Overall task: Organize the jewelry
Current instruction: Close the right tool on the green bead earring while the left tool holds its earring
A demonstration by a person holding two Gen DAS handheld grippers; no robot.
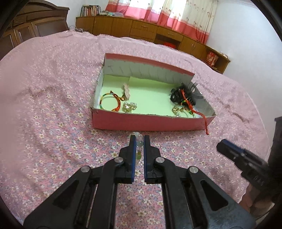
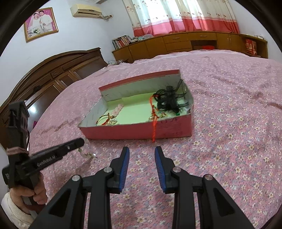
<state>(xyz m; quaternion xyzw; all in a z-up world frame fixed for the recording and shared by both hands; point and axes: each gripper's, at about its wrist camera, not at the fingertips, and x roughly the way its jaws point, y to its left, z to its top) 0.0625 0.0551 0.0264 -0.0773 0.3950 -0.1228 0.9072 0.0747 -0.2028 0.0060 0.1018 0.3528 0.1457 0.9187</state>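
A pink cardboard box (image 1: 151, 123) with a green floor sits on the bed; it also shows in the right wrist view (image 2: 137, 131). Inside lie a multicoloured cord bracelet (image 1: 109, 102), a pearl brooch (image 1: 130, 106), a pale hair clip (image 1: 126, 89), a black feathered tangle (image 1: 183, 96) and a red cord (image 1: 205, 121) that hangs over the front wall. My left gripper (image 1: 140, 139) is shut on a pale bead bracelet (image 1: 139, 143), just before the box; the bracelet dangles from it in the right wrist view (image 2: 87, 153). My right gripper (image 2: 141, 149) is open and empty, before the box.
The pink flowered bedspread (image 1: 52, 123) covers the bed all around the box. A dark wooden headboard (image 2: 44, 79) stands to the left. Low wooden cabinets (image 2: 185, 42) and pink curtains (image 2: 183, 15) line the far wall.
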